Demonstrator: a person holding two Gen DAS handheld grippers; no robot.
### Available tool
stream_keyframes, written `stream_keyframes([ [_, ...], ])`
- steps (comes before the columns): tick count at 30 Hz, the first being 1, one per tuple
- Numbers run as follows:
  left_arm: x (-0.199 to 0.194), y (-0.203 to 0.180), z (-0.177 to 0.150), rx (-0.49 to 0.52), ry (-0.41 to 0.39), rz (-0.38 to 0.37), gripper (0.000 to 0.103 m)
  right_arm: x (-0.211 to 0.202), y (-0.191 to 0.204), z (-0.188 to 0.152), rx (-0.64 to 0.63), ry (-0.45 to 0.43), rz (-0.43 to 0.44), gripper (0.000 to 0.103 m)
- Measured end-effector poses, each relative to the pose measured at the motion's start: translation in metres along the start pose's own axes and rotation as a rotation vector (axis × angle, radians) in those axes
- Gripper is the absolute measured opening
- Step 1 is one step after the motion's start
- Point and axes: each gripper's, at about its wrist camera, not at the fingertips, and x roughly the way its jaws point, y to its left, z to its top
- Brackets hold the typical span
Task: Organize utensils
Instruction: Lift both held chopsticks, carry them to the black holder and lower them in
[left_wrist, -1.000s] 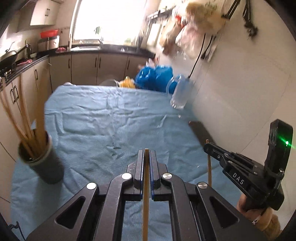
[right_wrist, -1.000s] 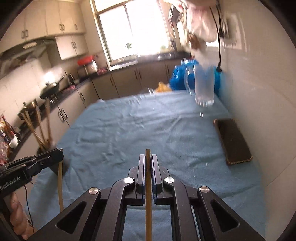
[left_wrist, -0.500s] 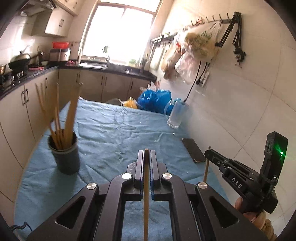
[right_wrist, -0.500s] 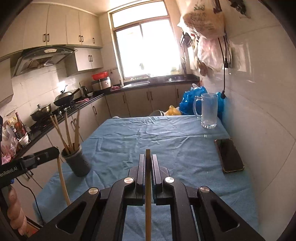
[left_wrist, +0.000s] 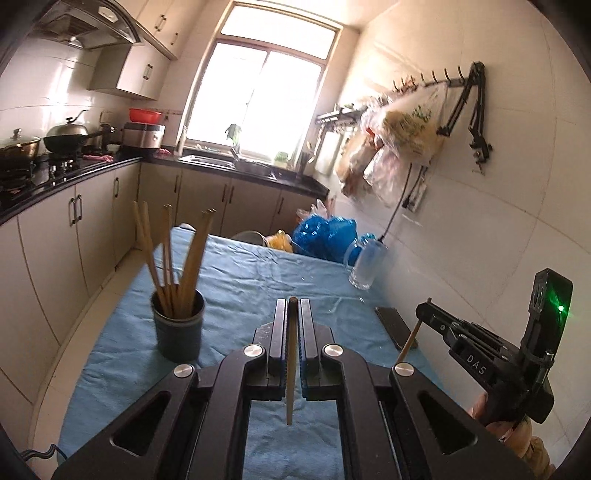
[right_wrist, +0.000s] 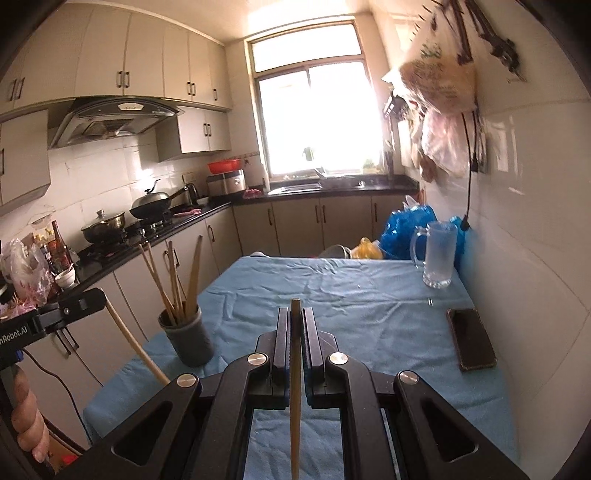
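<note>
- Right claw (left_wrist: 424, 308), marked "DAS", and left claw (right_wrist: 99, 297), marked "nRobot.AI": each clamped on one wooden chopstick (left_wrist: 291, 362).
- Dark cylindrical holder (left_wrist: 178, 325) of chopsticks on blue-clothed desk (left_wrist: 258, 280); both views are now raised and level, no longer tilted down.

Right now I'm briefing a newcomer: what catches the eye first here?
Each gripper is shut on a single wooden chopstick: the left gripper and the right gripper, both raised over the blue tablecloth. Next is the dark cup bristling with chopsticks at the table's left edge.
</note>
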Motion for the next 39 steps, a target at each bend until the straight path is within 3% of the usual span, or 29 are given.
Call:
stream_keyframes([
  [15, -0.028, 0.051, 0.046, -0.055, -0.055, 0.039, 0.004, 0.036, 0.047, 0.041, -0.025, -0.04, 0.098, 0.005],
  [27, -0.057, 0.072, 0.122, 0.027, -0.21, 0.122, 0.004, 0.075, 0.097, 0.106, 0.008, -0.148, 0.223, 0.005],
  [34, -0.025, 0.095, 0.15, 0.015, -0.207, 0.153, 0.004, 0.107, 0.126, 0.135, 0.048, -0.198, 0.284, 0.006],
  [39, 0.011, 0.115, 0.158, -0.033, -0.156, 0.132, 0.004, 0.137, 0.14, 0.133, 0.03, -0.171, 0.276, 0.006],
])
